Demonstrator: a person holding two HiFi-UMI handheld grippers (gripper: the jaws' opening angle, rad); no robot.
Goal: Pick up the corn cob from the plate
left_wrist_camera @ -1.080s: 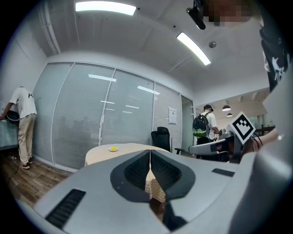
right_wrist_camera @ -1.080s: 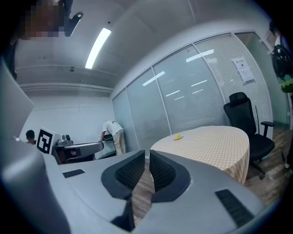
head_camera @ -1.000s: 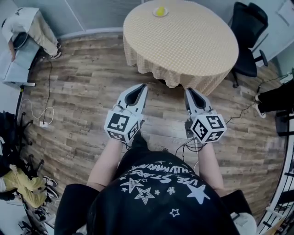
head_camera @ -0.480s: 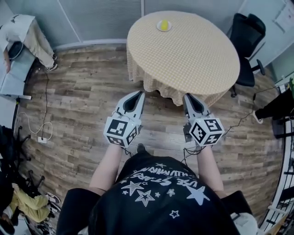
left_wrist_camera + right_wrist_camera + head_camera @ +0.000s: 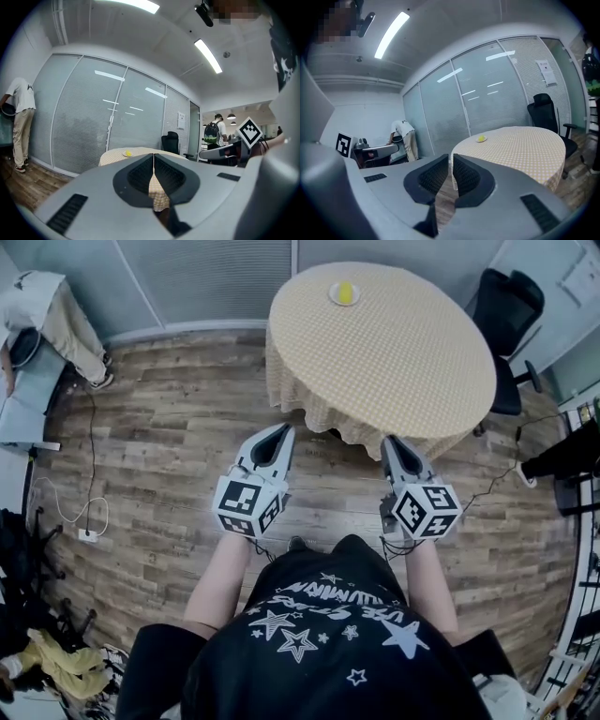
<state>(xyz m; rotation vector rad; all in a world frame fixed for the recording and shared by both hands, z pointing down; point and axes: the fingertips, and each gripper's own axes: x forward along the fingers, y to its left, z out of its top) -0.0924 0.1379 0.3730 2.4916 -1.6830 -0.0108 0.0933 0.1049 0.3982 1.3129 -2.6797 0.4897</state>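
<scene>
I read left gripper and right gripper both closed and empty, short of the table's near edge. Corn cob lies on plate near the far edge.

Yellow corn cob on small white plate, table's far side.

place: office | glass partitions, swivel chair, strip lights
</scene>
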